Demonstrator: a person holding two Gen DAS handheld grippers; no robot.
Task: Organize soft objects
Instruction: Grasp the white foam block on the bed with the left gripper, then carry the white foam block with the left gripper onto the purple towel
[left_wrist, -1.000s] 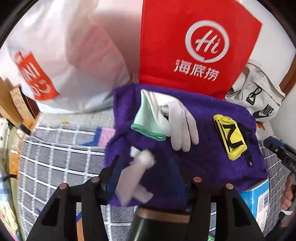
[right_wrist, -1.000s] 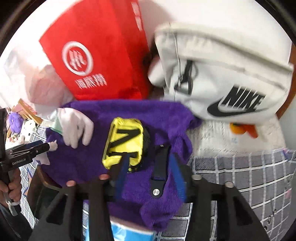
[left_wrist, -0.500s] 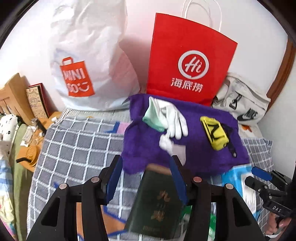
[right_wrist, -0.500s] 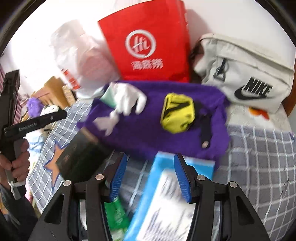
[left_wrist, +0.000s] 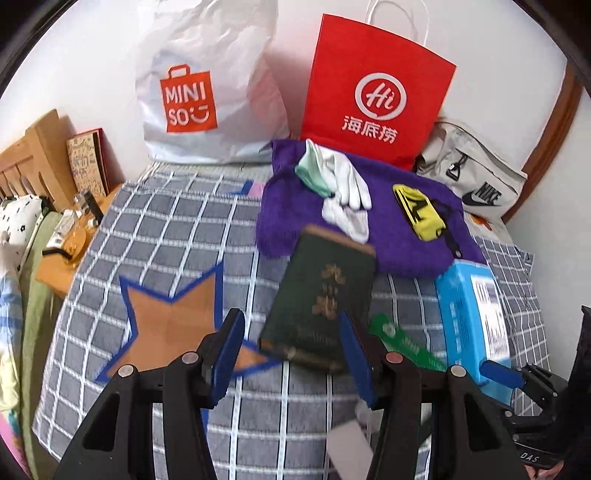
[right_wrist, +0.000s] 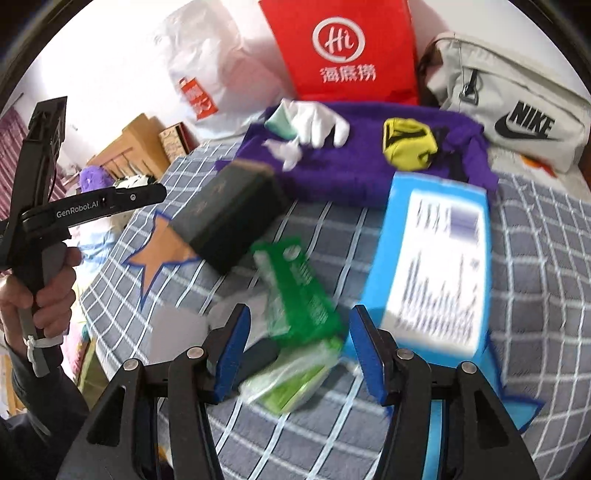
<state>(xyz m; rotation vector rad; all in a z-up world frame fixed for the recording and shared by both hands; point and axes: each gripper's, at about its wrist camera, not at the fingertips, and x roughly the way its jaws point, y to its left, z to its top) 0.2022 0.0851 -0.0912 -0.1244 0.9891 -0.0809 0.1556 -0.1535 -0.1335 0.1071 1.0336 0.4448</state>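
Note:
A purple towel (left_wrist: 373, 236) (right_wrist: 351, 170) lies at the far end of the checked bed. On it rest a white glove (left_wrist: 345, 177) (right_wrist: 317, 122), a small white cloth (left_wrist: 349, 219) and a yellow pouch (left_wrist: 417, 212) (right_wrist: 406, 144). My left gripper (left_wrist: 290, 354) stands open and empty above the bedspread, just short of a dark green book (left_wrist: 325, 295). My right gripper (right_wrist: 299, 354) hovers over a green packet (right_wrist: 299, 295). Its jaws are opening and the pads do not press on the packet.
A blue box (right_wrist: 432, 266) (left_wrist: 472, 314) lies right of the packet. A red paper bag (left_wrist: 373, 96), a white Miniso bag (left_wrist: 199, 92) and a grey Nike bag (right_wrist: 517, 110) lean on the wall. A hand (right_wrist: 48, 291) holds the left gripper. A wooden shelf (left_wrist: 33, 166) stands left.
Both grippers have pulled back from the purple towel toward the near part of the bed. The white cloth seen between the left fingers now lies on the towel.

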